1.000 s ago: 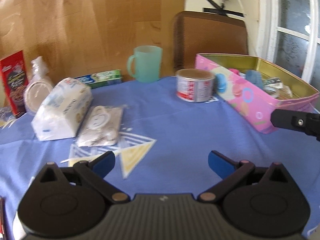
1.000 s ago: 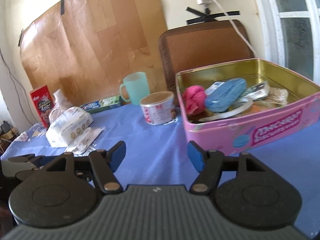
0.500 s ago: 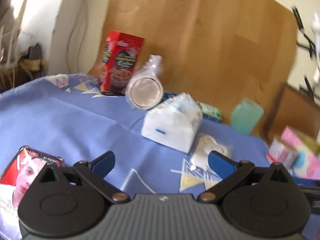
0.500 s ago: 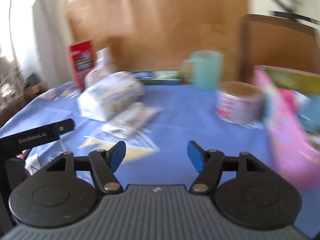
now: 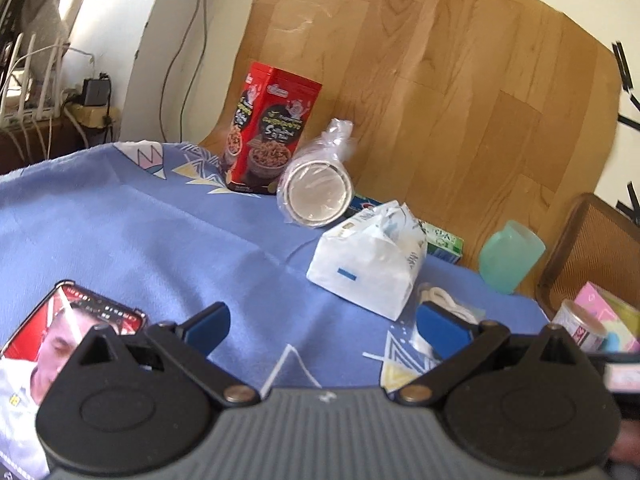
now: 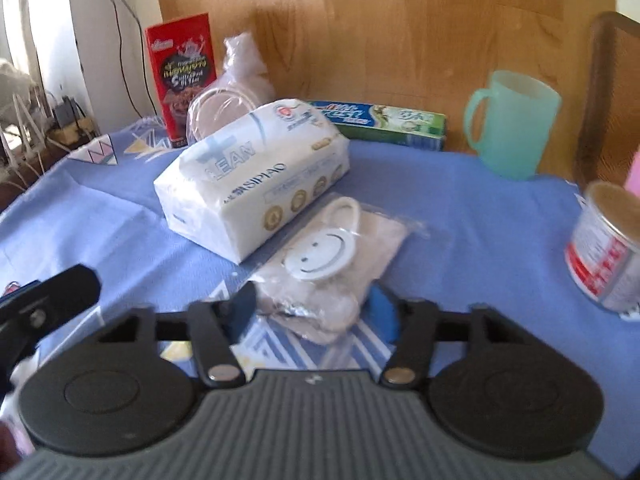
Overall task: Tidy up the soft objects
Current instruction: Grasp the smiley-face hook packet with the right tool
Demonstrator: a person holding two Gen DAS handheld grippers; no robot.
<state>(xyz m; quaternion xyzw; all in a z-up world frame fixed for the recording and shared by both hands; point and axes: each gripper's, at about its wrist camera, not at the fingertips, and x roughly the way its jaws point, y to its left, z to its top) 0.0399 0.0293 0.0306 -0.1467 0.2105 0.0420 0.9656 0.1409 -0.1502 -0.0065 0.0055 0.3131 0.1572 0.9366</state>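
Low in the right wrist frame, the right gripper (image 6: 312,312) has just been closing around the bagged cloth pouch (image 6: 332,268), pads not yet pressing; better to centre on its bulk and avoid the tissue pack (image 6: 252,184); the left gripper (image 5: 320,326) hangs open, empty.

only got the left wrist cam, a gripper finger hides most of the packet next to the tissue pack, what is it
Observer: A clear packet with a white smiley-face disc in it, lying flat just beside the tissue pack.
Operator: wheres the right gripper
Observer: The right gripper has the packet's near end between its fingers. Its jaws have just been closing, but blur hides whether they press on it.
Operator: mug handle which side
Observer: In the right wrist view the mug has its handle on the left, toward the toothpaste box.
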